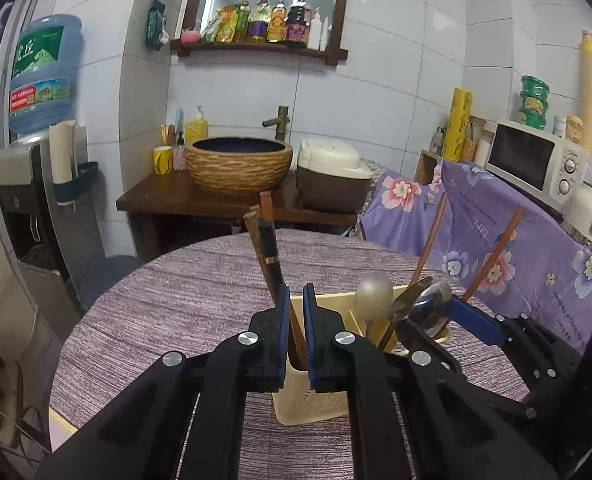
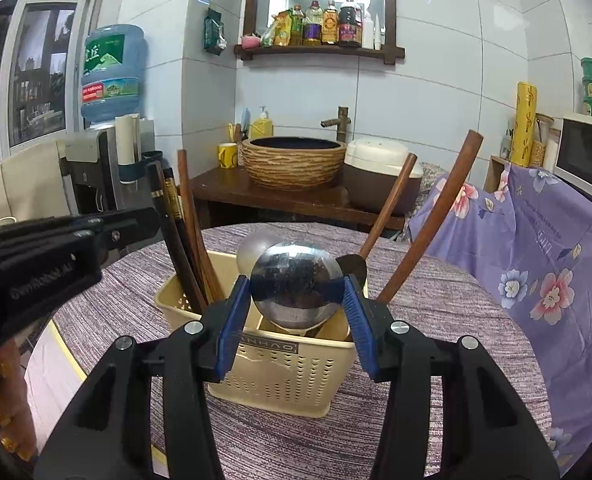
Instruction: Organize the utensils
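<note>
A cream perforated utensil holder (image 1: 316,400) (image 2: 279,368) stands on the round table. My left gripper (image 1: 296,300) is shut on dark and brown chopsticks (image 1: 269,248) (image 2: 183,220), whose lower ends sit inside the holder's left compartment. My right gripper (image 2: 296,292) has its blue pads against both sides of a steel spoon's bowl (image 2: 291,272) (image 1: 432,304), held bowl-up over the holder's right side. A matte silver spoon (image 2: 251,248) and two long wooden handles (image 2: 436,216) lean in the holder behind it. The steel spoon's handle is hidden.
A purple woven cloth (image 1: 175,300) covers the table. A floral purple sheet (image 2: 536,260) drapes furniture at the right, with a microwave (image 1: 536,160) on it. Behind stand a basin (image 1: 237,164), a rice cooker (image 1: 332,176) and a water dispenser (image 1: 43,72). A hand (image 2: 3,400) shows at lower left.
</note>
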Motion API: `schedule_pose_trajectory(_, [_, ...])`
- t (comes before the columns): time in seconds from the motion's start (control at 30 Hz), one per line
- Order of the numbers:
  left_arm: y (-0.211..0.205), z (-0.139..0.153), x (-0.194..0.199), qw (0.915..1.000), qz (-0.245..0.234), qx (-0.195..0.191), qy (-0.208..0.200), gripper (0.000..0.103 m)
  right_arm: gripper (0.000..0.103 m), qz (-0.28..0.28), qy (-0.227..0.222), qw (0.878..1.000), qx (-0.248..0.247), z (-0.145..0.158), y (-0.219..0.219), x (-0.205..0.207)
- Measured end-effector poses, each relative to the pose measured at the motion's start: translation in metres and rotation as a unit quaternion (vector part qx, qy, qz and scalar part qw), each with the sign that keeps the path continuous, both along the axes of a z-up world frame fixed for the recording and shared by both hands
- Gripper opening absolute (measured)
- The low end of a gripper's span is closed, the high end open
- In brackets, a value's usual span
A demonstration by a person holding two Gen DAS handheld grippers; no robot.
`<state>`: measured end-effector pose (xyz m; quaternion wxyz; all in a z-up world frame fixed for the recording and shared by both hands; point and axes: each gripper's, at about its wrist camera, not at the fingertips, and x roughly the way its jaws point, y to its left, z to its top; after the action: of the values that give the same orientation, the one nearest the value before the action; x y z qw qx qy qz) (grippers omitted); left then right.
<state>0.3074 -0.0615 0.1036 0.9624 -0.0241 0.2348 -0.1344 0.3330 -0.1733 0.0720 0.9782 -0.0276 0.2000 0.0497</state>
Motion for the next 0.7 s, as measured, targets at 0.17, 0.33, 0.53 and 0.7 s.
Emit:
schedule_pose_trajectory(0.17, [0.011,0.011,-0.033,0.9990,0.004,0.005,-0.044,0.048,0.068,-0.004,-0.027,1.000,-0.002,0.010,0.000,-0.023])
schedule_pose_trajectory(0.33, [0.042,0.008,-0.083,0.9953,0.029,-0.011,-0.092,0.088,0.088,-0.013,-0.056,0.998,0.010,0.020,-0.007,-0.075])
schedule_pose_trajectory(0.53, [0.064,-0.018,-0.142,0.9937,0.040,-0.018,-0.103,0.098,0.097,-0.017,-0.052,0.998,0.018,0.004,-0.013,-0.153])
schedule_pose_trajectory(0.7, [0.064,-0.046,-0.198,0.9916,0.057,-0.003,-0.116,0.098,0.097,-0.031,-0.033,0.997,0.061,-0.042,-0.022,-0.222])
